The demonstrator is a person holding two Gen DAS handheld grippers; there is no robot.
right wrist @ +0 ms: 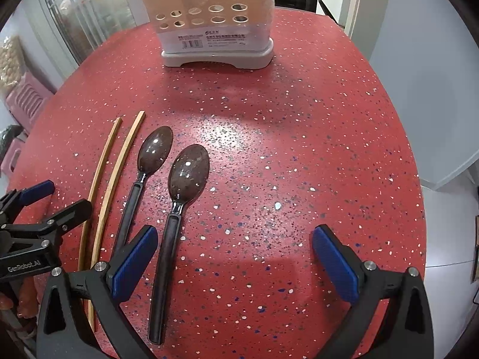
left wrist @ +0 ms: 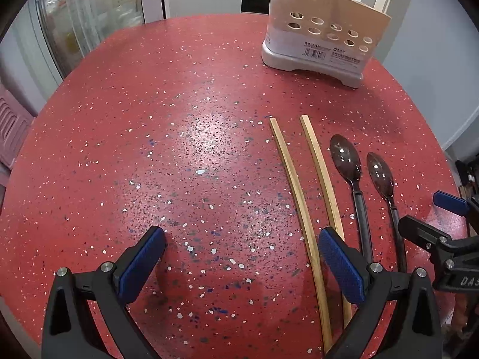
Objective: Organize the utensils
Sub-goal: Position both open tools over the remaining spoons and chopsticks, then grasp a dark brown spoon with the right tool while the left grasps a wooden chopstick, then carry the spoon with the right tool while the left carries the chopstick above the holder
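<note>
Two wooden chopsticks point(left wrist: 299, 197) and two dark spoons point(right wrist: 167, 185) lie side by side on the red speckled tabletop point(left wrist: 179, 155), none touching, their far ends toward the perforated utensil holder point(right wrist: 212, 27) at the far edge. What sits inside the holder appears to be cutlery, though it is cropped. Left gripper point(left wrist: 239, 266) and right gripper point(right wrist: 236, 263) both hover over the tabletop, fingers spread wide, holding nothing.

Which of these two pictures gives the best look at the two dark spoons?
The right wrist view: both dark spoons lie whole near its middle, bowls to handle ends. In the left wrist view the spoons sit at the right edge, their handles partly hidden behind the claws.
</note>
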